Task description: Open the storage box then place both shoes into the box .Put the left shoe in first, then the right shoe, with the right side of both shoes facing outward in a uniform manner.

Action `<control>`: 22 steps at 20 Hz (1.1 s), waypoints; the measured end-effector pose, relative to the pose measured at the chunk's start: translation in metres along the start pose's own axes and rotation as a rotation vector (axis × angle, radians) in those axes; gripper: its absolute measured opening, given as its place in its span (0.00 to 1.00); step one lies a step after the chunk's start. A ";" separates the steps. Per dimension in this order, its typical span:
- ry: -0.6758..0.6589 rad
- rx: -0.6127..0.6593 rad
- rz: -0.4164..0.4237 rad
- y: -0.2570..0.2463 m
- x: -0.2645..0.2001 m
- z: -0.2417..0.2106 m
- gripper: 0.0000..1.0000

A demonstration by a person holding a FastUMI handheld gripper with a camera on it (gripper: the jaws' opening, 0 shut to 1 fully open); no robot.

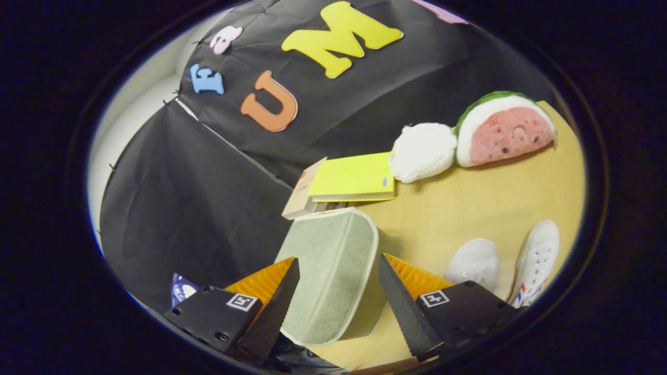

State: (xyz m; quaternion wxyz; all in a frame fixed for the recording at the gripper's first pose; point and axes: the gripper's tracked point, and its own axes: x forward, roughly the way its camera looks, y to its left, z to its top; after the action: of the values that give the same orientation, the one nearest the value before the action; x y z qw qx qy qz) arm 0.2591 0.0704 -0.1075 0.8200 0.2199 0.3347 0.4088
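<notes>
I see the grey-green fabric storage box with pale piping lying on the tan counter, its lid shut, and it sits between my fingers, reaching just ahead of them. My gripper is spread wide, one finger on each side of the box; I cannot tell whether either finger touches the fabric. Beyond my right finger, two white canvas shoes rest on the counter side by side: the nearer white shoe is just past the fingertip, and the outer white shoe with a red and blue mark at its side lies just beside it. Past the box, a yellow-covered book rests on a tan cardboard box. Next to the book sits a fluffy white plush ball, touching a plush watermelon slice.
</notes>
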 end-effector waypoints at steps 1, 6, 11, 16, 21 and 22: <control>0.023 0.035 0.037 -0.006 0.008 -0.001 0.96; 0.135 0.190 0.108 -0.035 0.039 -0.012 0.93; 0.262 0.171 0.286 -0.013 0.045 -0.021 0.81; 0.344 0.274 0.417 -0.002 0.046 -0.021 0.72; 0.357 0.327 0.463 -0.009 0.042 -0.022 0.68; 0.351 0.335 0.475 -0.009 0.043 -0.021 0.68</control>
State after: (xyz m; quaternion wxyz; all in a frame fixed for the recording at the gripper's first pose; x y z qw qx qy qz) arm 0.2676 0.1018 -0.1433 0.5841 0.3498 0.4728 0.5595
